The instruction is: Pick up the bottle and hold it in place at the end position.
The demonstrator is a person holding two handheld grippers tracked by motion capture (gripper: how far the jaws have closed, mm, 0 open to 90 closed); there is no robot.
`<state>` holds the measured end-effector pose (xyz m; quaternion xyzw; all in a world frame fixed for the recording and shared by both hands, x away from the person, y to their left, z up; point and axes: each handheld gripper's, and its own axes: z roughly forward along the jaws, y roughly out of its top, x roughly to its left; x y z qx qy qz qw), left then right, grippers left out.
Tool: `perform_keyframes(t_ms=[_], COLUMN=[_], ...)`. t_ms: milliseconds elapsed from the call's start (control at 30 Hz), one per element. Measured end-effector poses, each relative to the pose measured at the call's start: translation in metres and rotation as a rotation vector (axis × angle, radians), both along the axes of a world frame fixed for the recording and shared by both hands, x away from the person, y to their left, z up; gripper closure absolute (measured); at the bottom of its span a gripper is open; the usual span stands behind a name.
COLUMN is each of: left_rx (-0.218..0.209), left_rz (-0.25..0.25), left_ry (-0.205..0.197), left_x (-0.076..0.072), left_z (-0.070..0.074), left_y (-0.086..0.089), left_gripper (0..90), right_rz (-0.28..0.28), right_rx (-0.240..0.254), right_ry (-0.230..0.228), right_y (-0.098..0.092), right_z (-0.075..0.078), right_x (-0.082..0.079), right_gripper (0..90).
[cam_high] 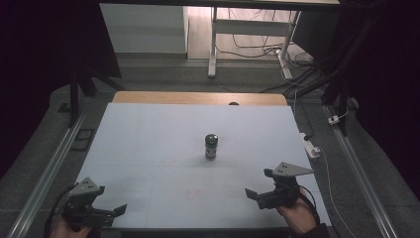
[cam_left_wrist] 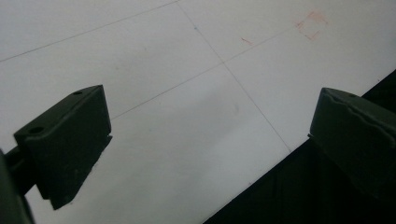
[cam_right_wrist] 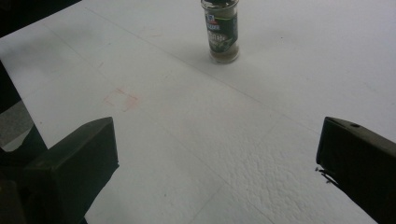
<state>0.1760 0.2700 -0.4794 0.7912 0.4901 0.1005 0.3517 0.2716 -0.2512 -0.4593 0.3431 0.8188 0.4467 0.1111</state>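
Observation:
A small glass spice jar [cam_high: 211, 147] with a dark lid and a green label stands upright near the middle of the white table top [cam_high: 148, 148]. My left gripper [cam_high: 113, 199] rests at the front left corner, open and holding nothing. In the left gripper view its jaws [cam_left_wrist: 210, 107] stand wide apart over bare white surface and the table's front edge. My right gripper [cam_high: 257, 184] sits at the front right, also open and empty. In the right gripper view it [cam_right_wrist: 219, 126] points toward the jar [cam_right_wrist: 223, 32], which stands well ahead of it and apart.
A faint red square mark [cam_right_wrist: 120, 99] lies on the board between the grippers. A wooden strip [cam_high: 198, 97] borders the far edge. A white power strip [cam_high: 311, 148] and cables lie beside the right edge. Metal rails [cam_high: 49, 168] run along both sides.

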Motion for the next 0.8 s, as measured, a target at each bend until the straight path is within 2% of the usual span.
perform_keyframes(t_ms=[167,433,800], left_rx=[0.0,0.0,-0.003], left_rz=[-0.003,-0.003,-0.002], left_ry=[-0.003,0.001,0.002], left_x=[0.0,0.0,0.001], left_z=[0.0,0.0,-0.001], left_y=[0.0,0.0,0.001], left_gripper=[0.0,0.0,0.0], right_rz=[0.022,0.027,0.032], right_rx=[0.002,-0.057,-0.096], right_ry=[0.03,0.028,0.022], right_y=[0.009,0.023,0.035], right_z=[-0.003,-0.01,-0.017], right_x=[0.006,0.016,0.032], right_gripper=[0.0,0.0,0.0])
